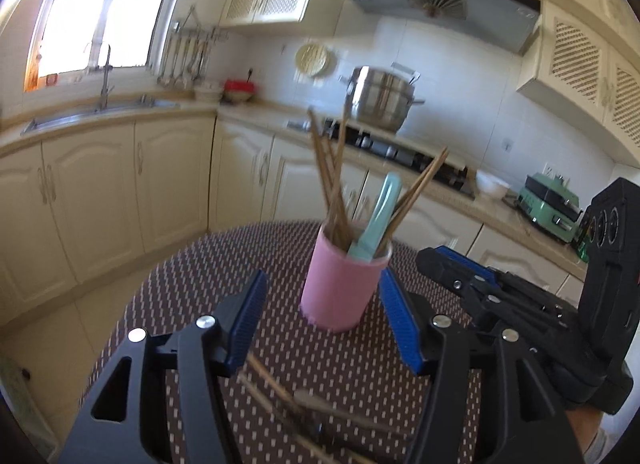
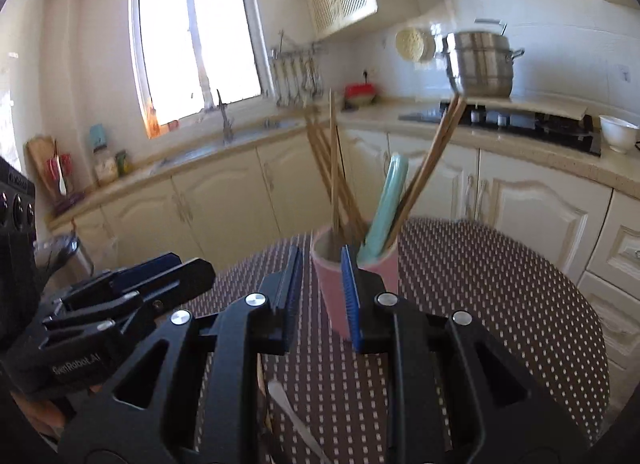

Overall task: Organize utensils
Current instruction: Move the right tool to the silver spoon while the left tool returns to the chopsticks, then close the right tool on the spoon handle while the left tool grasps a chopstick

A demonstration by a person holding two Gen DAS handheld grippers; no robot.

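A pink cup [image 1: 340, 288] stands upright on the round dotted brown table [image 1: 192, 272]. It holds several wooden chopsticks [image 1: 328, 175] and a teal-handled utensil [image 1: 378, 215]. My left gripper [image 1: 322, 312] is open just in front of the cup, with nothing between its fingers. Loose chopsticks [image 1: 272, 384] and a spoon [image 1: 340, 408] lie blurred on the table below it. In the right wrist view the cup [image 2: 332, 284] stands just past my right gripper [image 2: 322, 288], which is open and empty. A pale spoon [image 2: 292, 416] lies on the table [image 2: 500, 304] beneath it.
The right gripper's body [image 1: 540, 304] is at the right of the left wrist view; the left gripper's body [image 2: 100, 304] is at the left of the right wrist view. Cream cabinets [image 1: 120, 183], a sink [image 1: 100, 111] and a stove with a steel pot [image 1: 384, 99] ring the table.
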